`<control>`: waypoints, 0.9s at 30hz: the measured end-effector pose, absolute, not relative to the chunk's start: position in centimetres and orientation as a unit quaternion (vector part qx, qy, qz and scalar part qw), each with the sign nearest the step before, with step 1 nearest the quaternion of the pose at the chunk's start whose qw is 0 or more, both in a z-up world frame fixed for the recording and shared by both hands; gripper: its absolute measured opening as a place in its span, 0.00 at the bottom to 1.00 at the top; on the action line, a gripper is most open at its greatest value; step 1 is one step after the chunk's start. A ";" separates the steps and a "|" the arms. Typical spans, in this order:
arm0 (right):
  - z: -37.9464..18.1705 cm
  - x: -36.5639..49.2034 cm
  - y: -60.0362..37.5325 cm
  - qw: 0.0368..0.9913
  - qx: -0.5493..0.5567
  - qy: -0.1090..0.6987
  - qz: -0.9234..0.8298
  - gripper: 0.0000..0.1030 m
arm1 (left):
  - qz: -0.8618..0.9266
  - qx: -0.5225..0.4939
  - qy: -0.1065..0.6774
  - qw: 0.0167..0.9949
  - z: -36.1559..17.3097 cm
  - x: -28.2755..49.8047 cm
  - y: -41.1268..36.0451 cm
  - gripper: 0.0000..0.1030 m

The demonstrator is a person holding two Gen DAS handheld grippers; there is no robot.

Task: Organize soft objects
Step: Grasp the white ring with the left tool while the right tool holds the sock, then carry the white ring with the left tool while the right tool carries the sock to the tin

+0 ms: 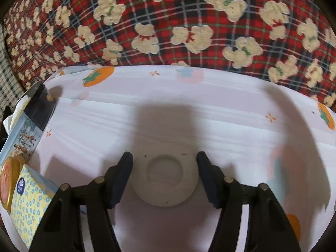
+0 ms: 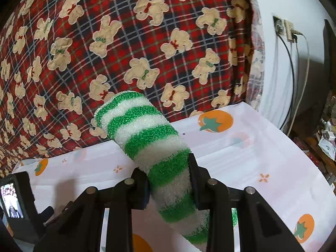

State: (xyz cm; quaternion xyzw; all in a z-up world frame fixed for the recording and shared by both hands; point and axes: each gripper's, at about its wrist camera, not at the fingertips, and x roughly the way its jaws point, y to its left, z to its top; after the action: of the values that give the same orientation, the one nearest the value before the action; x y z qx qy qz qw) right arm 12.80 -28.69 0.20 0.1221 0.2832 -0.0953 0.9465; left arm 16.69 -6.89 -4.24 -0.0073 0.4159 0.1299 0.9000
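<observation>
A fuzzy green-and-white striped sock [image 2: 136, 126], rolled into a tube, is held up over the table with my right gripper [image 2: 167, 168] shut on its middle. One end sticks up toward the blanket and the other hangs below the fingers. In the left wrist view a round white dish-like disc [image 1: 166, 180] lies flat on the tablecloth [image 1: 189, 113]. My left gripper [image 1: 164, 163] is open, one fingertip close to each side of the disc. The sock does not show in the left wrist view.
A red plaid blanket with cream bears [image 1: 168, 21] rises behind the table. At the table's left stand a tissue pack [image 1: 29, 201], a gold-lidded jar [image 1: 8, 180] and a dark-capped box [image 1: 31, 121]. A wall socket with cables [image 2: 285, 29] is at the right.
</observation>
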 end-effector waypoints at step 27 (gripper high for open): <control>-1.9 4.4 -26.9 0.942 0.138 0.274 -0.132 0.32 | -0.047 0.045 0.343 0.937 -2.0 7.5 -10.7 0.60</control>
State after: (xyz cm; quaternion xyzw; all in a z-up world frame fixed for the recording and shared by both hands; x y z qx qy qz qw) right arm 4.41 -26.90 -1.89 0.1382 0.2744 -0.1323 0.9424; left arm 7.51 -10.67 -1.95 0.0450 0.3432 -0.0469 0.9370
